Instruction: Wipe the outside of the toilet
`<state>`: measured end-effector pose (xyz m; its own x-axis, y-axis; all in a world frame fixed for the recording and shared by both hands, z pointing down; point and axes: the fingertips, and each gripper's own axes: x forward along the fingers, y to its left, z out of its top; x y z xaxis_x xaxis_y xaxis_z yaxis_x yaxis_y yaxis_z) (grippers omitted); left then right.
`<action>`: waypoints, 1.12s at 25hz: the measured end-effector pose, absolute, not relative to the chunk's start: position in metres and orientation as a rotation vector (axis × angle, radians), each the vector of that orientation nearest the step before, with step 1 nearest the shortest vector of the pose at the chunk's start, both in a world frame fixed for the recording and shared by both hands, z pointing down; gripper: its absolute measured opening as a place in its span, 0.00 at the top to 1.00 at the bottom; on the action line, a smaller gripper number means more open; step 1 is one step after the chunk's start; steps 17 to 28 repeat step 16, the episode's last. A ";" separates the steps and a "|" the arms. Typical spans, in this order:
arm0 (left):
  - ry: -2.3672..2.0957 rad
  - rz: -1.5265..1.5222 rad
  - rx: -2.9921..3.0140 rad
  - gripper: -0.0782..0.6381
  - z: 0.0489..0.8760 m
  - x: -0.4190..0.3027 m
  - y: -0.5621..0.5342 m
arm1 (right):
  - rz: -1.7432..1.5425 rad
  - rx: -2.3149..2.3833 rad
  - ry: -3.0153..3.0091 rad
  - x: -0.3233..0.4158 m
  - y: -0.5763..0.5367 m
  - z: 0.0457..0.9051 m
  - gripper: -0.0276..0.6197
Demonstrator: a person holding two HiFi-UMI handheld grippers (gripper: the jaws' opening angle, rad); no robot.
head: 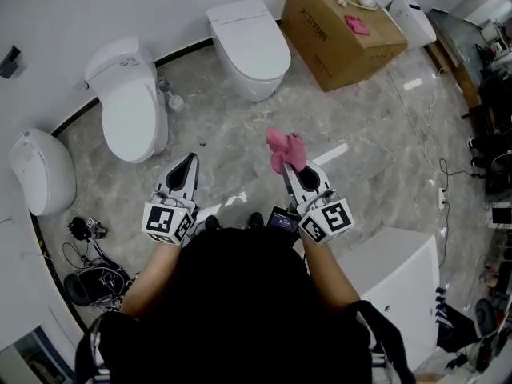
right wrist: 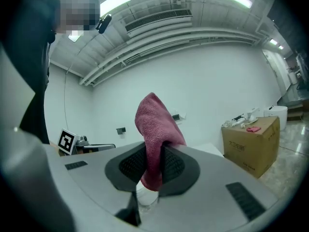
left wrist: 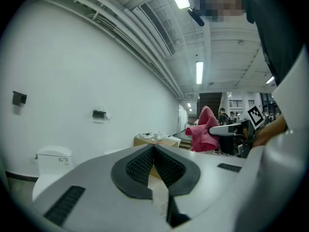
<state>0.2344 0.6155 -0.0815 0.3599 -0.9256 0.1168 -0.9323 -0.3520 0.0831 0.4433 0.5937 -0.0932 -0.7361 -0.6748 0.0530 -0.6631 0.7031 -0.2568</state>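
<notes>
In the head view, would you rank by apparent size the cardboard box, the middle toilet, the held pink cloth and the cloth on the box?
1. cardboard box
2. middle toilet
3. held pink cloth
4. cloth on the box; it is farther away, so the cloths' real order is unsure.

I cannot read any word or number here with certainty. The cardboard box has dark print on its long side, some characters with a short line under them, but they are too small for me to spell. The little label on the tank of the toilet in the left gripper view is also only a few dark dots. The only clear signs are the square black-and-white markers on the cubes of the left hand-held gripper and the right hand-held gripper, and these are patterns, not letters.
</notes>
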 end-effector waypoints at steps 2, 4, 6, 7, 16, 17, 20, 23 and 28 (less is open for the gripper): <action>-1.725 0.063 2.460 0.87 -0.082 0.226 0.617 | -0.385 -1.144 2.867 0.441 0.595 -0.095 0.86; -1.735 0.056 2.450 0.87 -0.084 0.219 0.617 | -0.376 -1.163 2.868 0.439 0.595 -0.098 0.86; -1.734 0.053 2.443 0.87 -0.085 0.215 0.617 | -0.380 -1.186 2.857 0.440 0.596 -0.099 0.86; -1.729 0.052 2.444 0.87 -0.086 0.214 0.616 | -0.387 -1.196 2.850 0.441 0.597 -0.099 0.86; -1.604 0.014 2.515 0.87 -0.091 0.239 0.621 | -0.343 -1.189 2.836 0.453 0.608 -0.123 0.86; -1.604 0.014 2.515 0.87 -0.091 0.239 0.621 | -0.343 -1.189 2.836 0.453 0.608 -0.123 0.86; -1.604 0.014 2.515 0.87 -0.091 0.239 0.621 | -0.343 -1.189 2.836 0.453 0.608 -0.123 0.86; -1.604 0.014 2.515 0.87 -0.091 0.239 0.621 | -0.343 -1.189 2.836 0.453 0.608 -0.123 0.86; -1.604 0.014 2.515 0.87 -0.091 0.239 0.621 | -0.343 -1.189 2.836 0.453 0.608 -0.123 0.86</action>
